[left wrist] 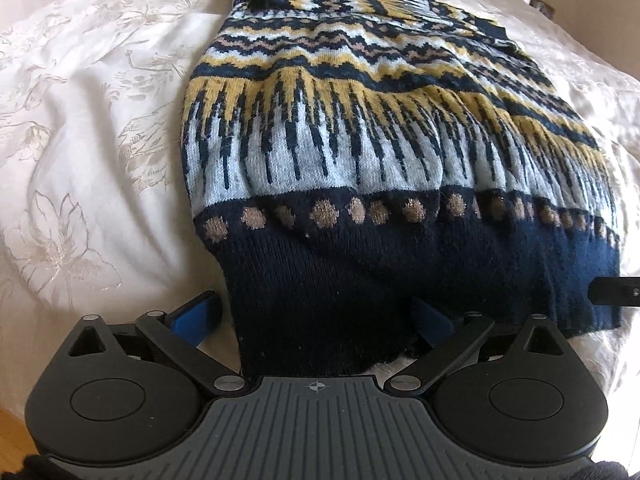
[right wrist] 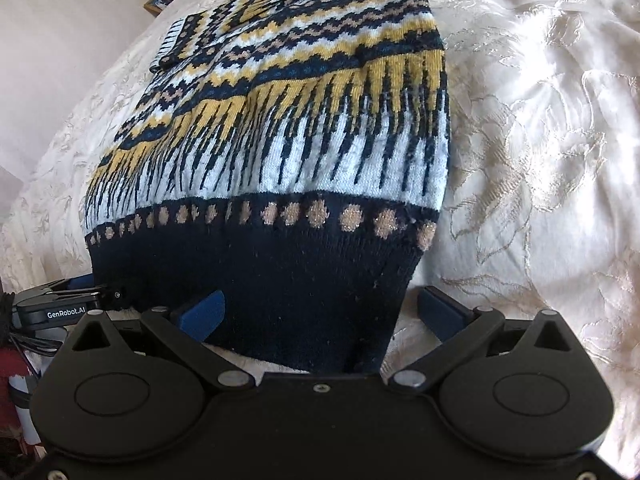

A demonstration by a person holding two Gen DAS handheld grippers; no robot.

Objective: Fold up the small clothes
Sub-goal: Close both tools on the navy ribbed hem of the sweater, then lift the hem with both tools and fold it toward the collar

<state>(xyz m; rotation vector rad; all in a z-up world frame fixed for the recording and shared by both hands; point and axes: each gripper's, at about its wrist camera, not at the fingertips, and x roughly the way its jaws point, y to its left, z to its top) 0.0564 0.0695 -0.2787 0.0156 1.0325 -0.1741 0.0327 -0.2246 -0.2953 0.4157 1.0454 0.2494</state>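
Left gripper (left wrist: pixel 316 316) and right gripper (right wrist: pixel 320 312) spreading wide around the navy hem of the patterned sweater (left wrist: pixel 360 128), filling frame centre on the white bedspread (left wrist: pixel 80 160). Sleeves seemingly folded in already; folding lengthwise not yet done.

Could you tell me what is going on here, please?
A person with a gripper in each hand is folding a patterned sweater on a white bedspread. The left gripper and right gripper sit at the navy hem, one near each corner, fingers spread wide around the fabric. The sweater lies mostly flat, sleeves folded in; neither gripper has clamped yet.
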